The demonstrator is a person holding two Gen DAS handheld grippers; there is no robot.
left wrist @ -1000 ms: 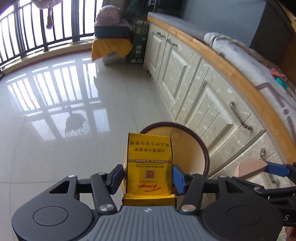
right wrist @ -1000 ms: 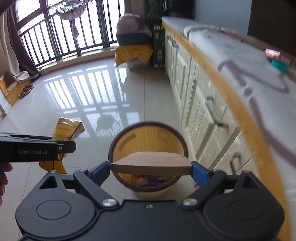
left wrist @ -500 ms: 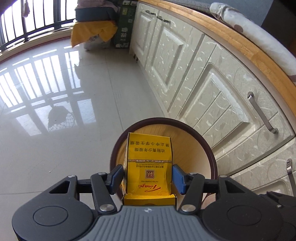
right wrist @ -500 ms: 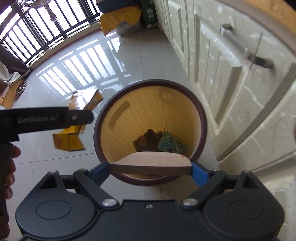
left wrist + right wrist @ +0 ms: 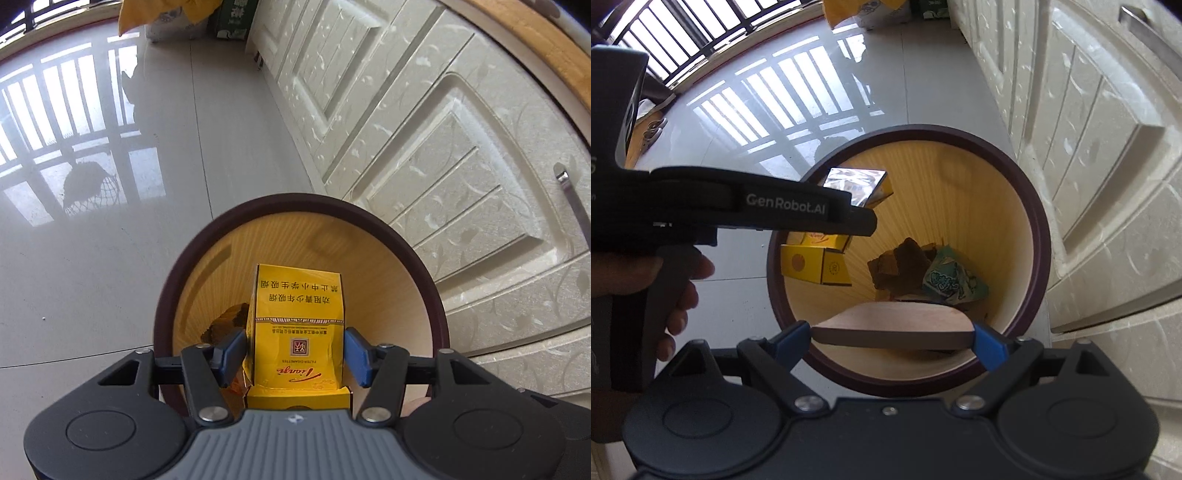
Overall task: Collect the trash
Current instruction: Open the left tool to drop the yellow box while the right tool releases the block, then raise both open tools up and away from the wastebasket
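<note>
Both loads hang over the bin (image 5: 1039, 236); brown scraps (image 5: 901, 264), perhaps cardboard, inside.

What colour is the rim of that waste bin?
Dark maroon-brown rim, around a yellow wood-grain inside; the right wrist view shows it best.

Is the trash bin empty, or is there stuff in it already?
Not empty. At the bottom of the bin lie some brown scraps and a crumpled green wrapper. Most of the inside is bare.
</note>
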